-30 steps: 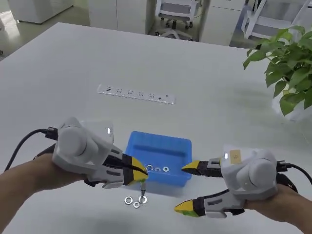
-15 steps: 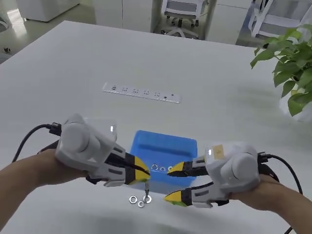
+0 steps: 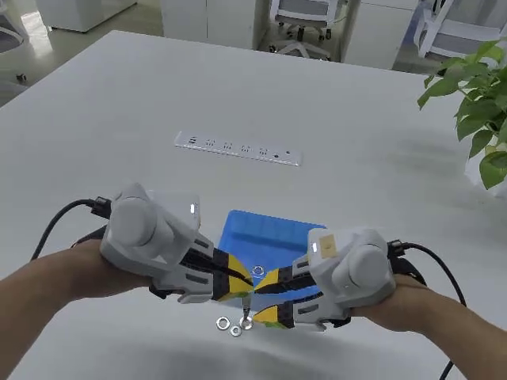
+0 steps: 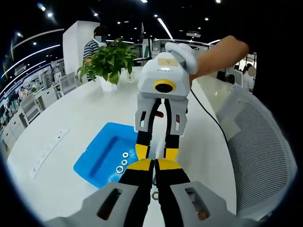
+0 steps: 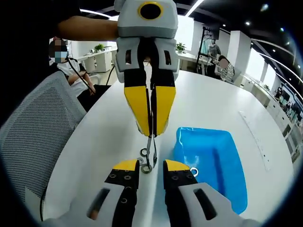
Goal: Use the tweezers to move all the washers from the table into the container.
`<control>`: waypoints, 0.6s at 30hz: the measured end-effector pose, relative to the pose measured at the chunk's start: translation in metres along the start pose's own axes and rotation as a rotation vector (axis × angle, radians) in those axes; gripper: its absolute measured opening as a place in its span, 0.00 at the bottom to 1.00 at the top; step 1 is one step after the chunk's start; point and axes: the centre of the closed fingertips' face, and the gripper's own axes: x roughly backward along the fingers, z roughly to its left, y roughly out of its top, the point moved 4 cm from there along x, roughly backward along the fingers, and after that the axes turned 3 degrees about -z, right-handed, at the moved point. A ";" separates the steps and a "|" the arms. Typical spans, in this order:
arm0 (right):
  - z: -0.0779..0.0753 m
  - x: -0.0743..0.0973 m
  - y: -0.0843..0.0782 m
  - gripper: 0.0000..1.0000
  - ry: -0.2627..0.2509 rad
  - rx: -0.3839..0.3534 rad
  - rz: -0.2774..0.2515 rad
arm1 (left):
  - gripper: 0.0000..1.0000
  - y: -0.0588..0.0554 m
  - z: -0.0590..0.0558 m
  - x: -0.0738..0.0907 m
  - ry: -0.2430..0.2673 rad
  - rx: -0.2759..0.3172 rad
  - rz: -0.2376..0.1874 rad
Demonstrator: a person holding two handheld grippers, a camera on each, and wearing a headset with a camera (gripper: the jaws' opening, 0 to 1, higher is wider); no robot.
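Note:
My left gripper (image 3: 238, 285) is shut on thin metal tweezers (image 5: 151, 142), which hang tip-down over three washers (image 3: 235, 325) on the white table, just in front of the blue container (image 3: 269, 229). My right gripper (image 3: 265, 298) faces it nose to nose, open, one jaw on each side of the tweezers' lower end. In the right gripper view the tweezer tips reach a washer (image 5: 147, 169) between my right gripper (image 5: 151, 165) jaws. In the left gripper view my left gripper (image 4: 154, 165) is closed, and three washers (image 4: 123, 161) lie inside the container (image 4: 102, 153).
A white power strip (image 3: 238, 149) lies beyond the container. A potted plant (image 3: 475, 95) stands at the far right. Office chairs (image 3: 305, 24) line the table's far edge, and a mesh chair (image 5: 38, 142) sits by the near edge.
My right gripper has moved left up to the left gripper, and its jaws now straddle the tweezers with a narrower gap. The left gripper has stayed over the washers.

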 end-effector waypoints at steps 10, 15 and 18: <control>0.000 -0.010 0.002 0.11 0.028 0.022 0.010 | 0.06 0.000 0.000 -0.002 -0.005 0.005 -0.003; 0.001 -0.011 0.001 0.10 0.027 0.014 0.009 | 0.06 0.000 -0.001 -0.003 -0.007 0.006 -0.003; 0.000 -0.011 0.000 0.09 0.024 0.011 0.007 | 0.06 0.000 0.000 -0.003 -0.004 0.006 -0.001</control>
